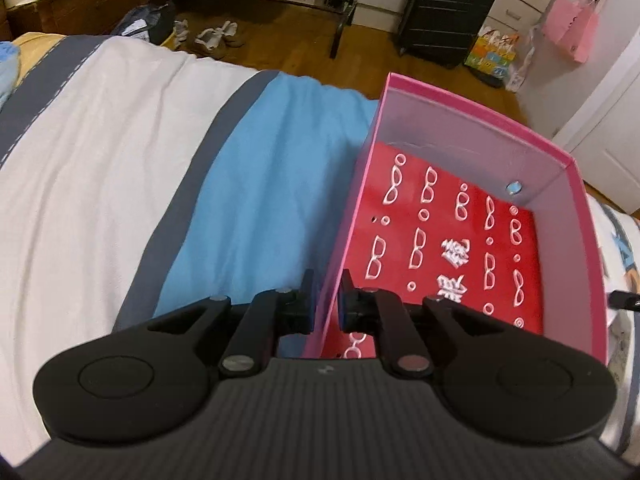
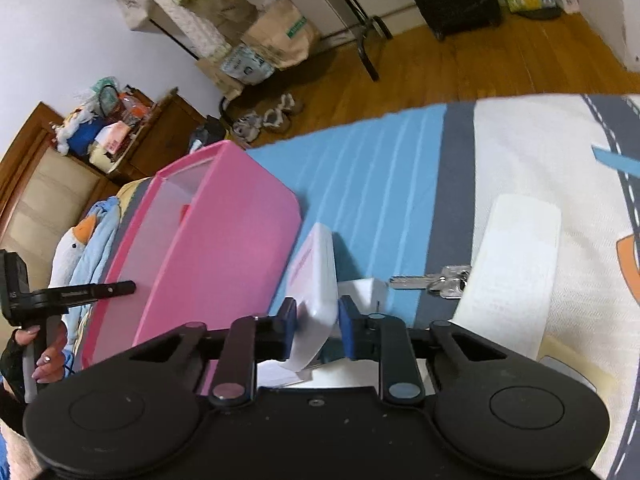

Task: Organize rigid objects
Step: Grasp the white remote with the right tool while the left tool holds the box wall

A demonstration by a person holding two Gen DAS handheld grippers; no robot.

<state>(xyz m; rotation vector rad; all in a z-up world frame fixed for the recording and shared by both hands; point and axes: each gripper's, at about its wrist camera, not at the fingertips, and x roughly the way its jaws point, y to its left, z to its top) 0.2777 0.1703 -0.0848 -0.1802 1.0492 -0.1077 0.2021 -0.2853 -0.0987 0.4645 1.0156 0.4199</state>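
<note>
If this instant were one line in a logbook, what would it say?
left gripper: shut on pink box wall | right gripper: shut on white case | keys: on bed

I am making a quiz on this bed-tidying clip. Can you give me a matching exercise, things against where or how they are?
Things:
1. pink box
2. white case
3. key
4. shoes

Places or states:
A. on the wooden floor
B. between the right gripper's pads
C. side wall clamped by the left gripper
D. lying loose on the blue bedding stripe

Pairs: 1-C, 2-B, 3-D, 4-A
</note>
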